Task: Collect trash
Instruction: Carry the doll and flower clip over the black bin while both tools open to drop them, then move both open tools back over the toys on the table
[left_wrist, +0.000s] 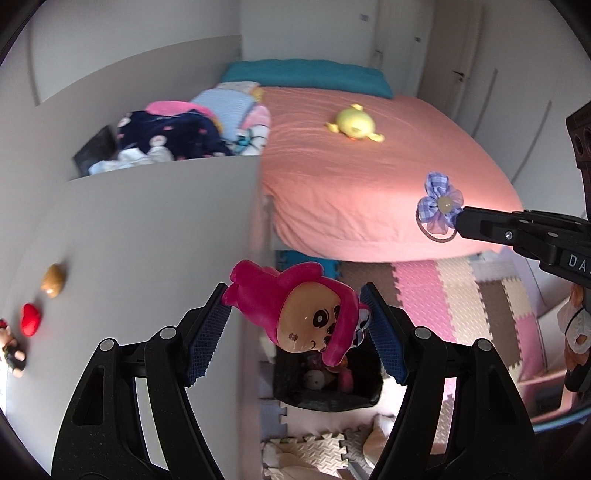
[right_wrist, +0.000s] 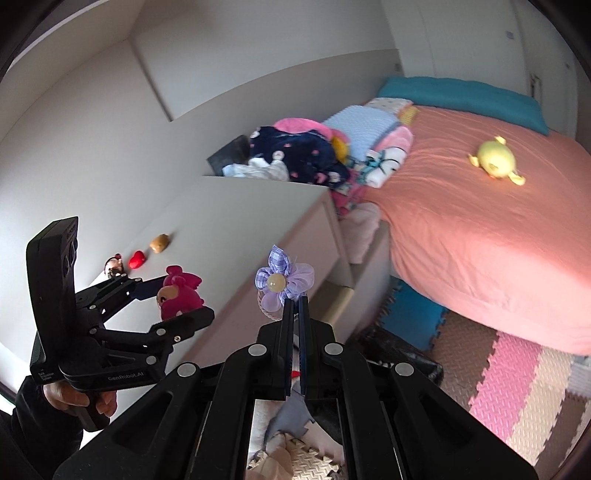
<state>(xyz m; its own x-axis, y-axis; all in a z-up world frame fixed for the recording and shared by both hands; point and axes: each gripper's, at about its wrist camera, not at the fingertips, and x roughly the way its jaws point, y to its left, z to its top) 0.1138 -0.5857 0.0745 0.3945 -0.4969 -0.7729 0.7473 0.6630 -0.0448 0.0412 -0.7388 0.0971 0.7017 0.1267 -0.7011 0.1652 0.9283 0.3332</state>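
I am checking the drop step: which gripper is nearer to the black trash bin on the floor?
Left. The left gripper holds the pink doll right above the black bin. The right gripper, holding the purple flower hair tie, is off to the right beside the bed.

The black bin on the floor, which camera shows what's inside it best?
The left wrist view: it looks down into the black bin, showing small toys inside, beneath the pink hooded doll in the left hand-held gripper. The right wrist view shows only a dark edge behind its own fingers.
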